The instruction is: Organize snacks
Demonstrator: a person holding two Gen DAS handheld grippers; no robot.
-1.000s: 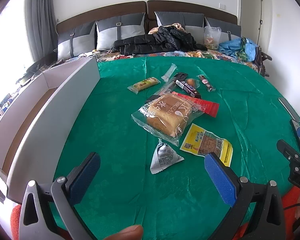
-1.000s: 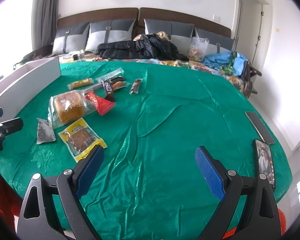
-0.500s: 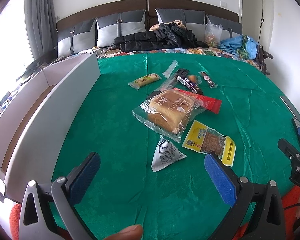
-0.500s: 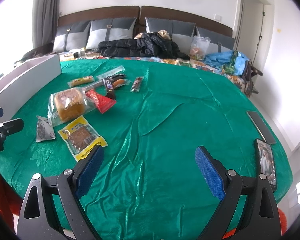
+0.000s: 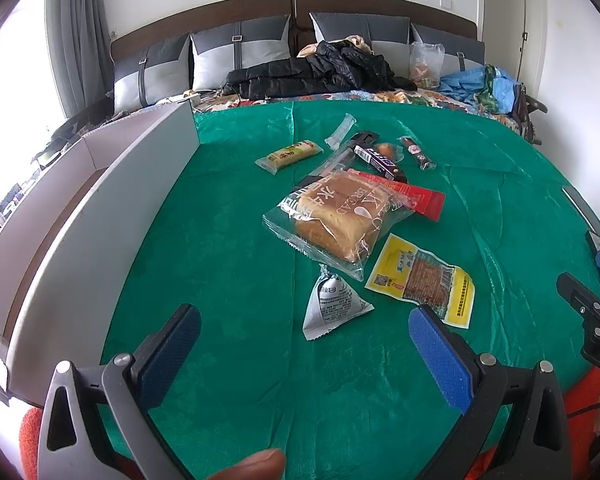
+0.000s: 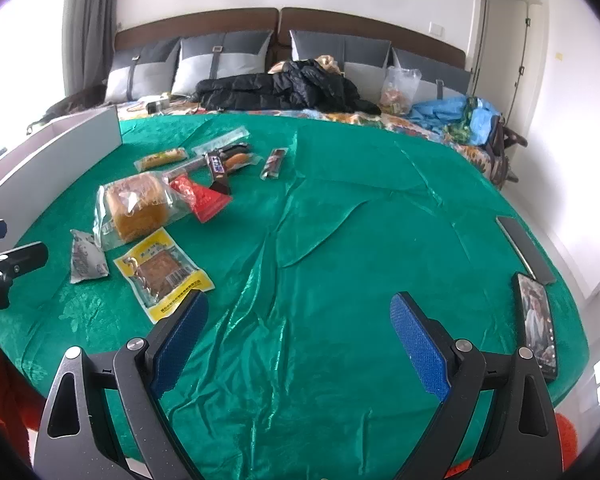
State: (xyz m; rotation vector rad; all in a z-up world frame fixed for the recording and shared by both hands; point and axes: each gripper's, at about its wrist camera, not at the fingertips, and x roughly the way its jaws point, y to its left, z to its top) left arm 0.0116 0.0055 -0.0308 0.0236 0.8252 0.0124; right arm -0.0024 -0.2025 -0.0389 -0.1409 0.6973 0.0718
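Observation:
Several snacks lie on a green tablecloth [image 5: 228, 240]. A bagged bread loaf [image 5: 336, 216] sits in the middle, with a red packet [image 5: 416, 196] behind it. A yellow jerky packet [image 5: 424, 280] and a small grey triangular packet [image 5: 332, 304] lie nearest. Small bars [image 5: 290, 154] lie farther back. A white open box [image 5: 92, 208] stands at the left. My left gripper [image 5: 304, 352] is open and empty, just short of the grey packet. My right gripper [image 6: 296, 340] is open and empty over bare cloth, right of the yellow packet [image 6: 162, 270] and bread [image 6: 138, 206].
Two phones [image 6: 536, 316] lie near the table's right edge. A bed with pillows, a black jacket [image 5: 312, 72] and bags stands behind the table. The left gripper's tip [image 6: 8, 268] shows at the left of the right wrist view.
Both views have crept slightly forward toward the snacks. Both grippers stay open and empty.

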